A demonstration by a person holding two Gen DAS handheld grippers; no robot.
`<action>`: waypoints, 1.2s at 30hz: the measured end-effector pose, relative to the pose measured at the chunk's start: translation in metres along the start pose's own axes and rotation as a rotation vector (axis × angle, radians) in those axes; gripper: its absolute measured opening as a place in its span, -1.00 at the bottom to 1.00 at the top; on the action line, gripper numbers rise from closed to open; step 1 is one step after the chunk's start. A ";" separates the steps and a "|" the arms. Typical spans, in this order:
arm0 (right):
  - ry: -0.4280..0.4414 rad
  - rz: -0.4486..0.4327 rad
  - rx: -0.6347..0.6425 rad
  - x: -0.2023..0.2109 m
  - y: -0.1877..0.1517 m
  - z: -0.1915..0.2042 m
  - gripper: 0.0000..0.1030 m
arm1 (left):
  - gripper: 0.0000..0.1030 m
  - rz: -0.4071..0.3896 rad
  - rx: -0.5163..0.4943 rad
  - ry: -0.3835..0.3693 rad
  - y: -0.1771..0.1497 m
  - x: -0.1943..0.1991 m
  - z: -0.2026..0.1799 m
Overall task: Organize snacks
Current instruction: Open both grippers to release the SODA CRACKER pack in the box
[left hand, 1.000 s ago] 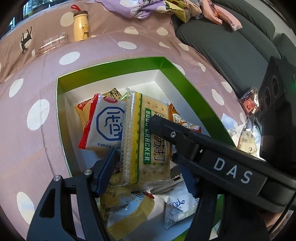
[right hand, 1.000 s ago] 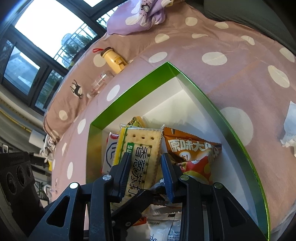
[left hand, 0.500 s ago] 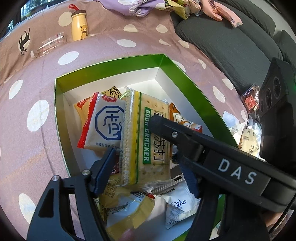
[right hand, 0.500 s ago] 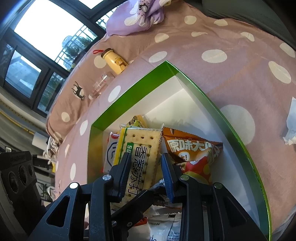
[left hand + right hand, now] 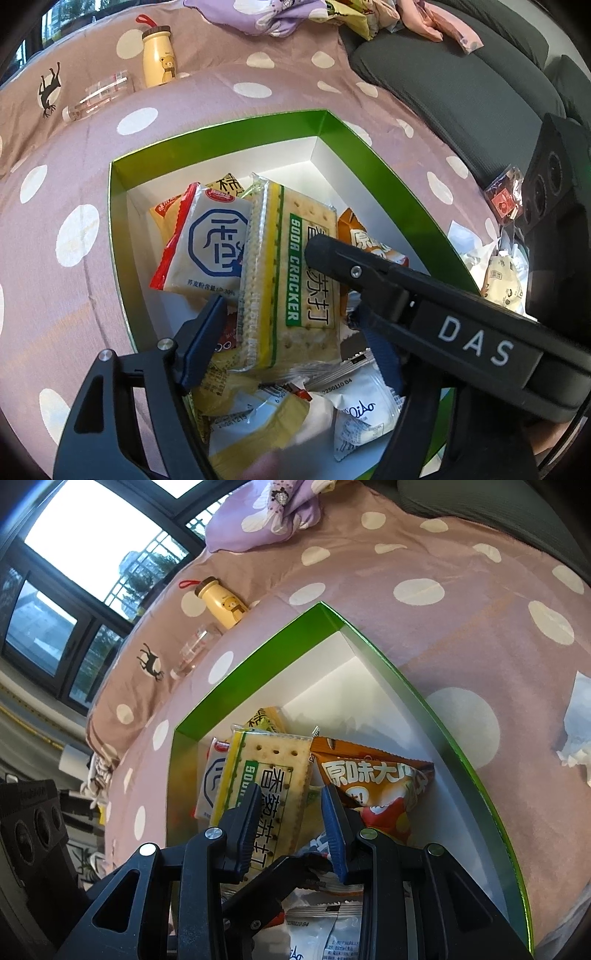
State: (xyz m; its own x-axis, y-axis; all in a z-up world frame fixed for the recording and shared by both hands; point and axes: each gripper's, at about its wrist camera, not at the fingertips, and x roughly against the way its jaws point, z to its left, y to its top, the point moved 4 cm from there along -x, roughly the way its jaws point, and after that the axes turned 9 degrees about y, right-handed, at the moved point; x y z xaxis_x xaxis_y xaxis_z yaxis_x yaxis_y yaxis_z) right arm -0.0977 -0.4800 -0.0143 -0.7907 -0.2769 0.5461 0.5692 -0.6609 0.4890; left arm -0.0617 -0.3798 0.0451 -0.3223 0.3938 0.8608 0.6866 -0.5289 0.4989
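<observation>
Inside the green-walled box [image 5: 221,147], which sits on a pink polka-dot cover [image 5: 74,229], several snack packets lie heaped. Uppermost is the soda cracker pack [image 5: 291,273], lying lengthwise over a white noodle packet [image 5: 207,247] on one side and an orange snack bag [image 5: 373,775] on the other. Left gripper [image 5: 291,332]: its 2 fingers straddle the near end of the soda cracker pack; the jaws are opening, and the blue pads stand clear of the pack's edges. Right gripper [image 5: 288,816]: its jaws stand at their narrowest over the same pack, with nothing pinched between the pads. Crossing the left wrist view is the right gripper's black finger. Beyond the box stand a yellow bottle [image 5: 159,62] and a clear glass [image 5: 99,94], tipped on its side.
</observation>
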 end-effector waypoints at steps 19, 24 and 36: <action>-0.058 -0.033 0.076 0.014 -0.001 0.031 0.24 | 0.48 -0.103 -0.019 0.091 0.004 0.043 0.010; -0.071 -0.094 0.118 0.035 -0.002 0.060 0.53 | 0.60 -0.153 0.003 0.086 0.005 0.070 0.018; -0.089 -0.195 0.171 0.068 -0.004 0.102 0.71 | 0.92 -0.239 0.046 0.134 0.002 0.122 0.040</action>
State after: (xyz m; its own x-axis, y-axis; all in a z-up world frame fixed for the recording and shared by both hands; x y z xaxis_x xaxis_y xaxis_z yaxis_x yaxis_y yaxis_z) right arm -0.1306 -0.4249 0.0899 -0.8708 -0.0885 0.4837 0.4435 -0.5660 0.6949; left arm -0.0731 -0.3028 0.1469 -0.5595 0.3989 0.7265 0.6085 -0.3974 0.6869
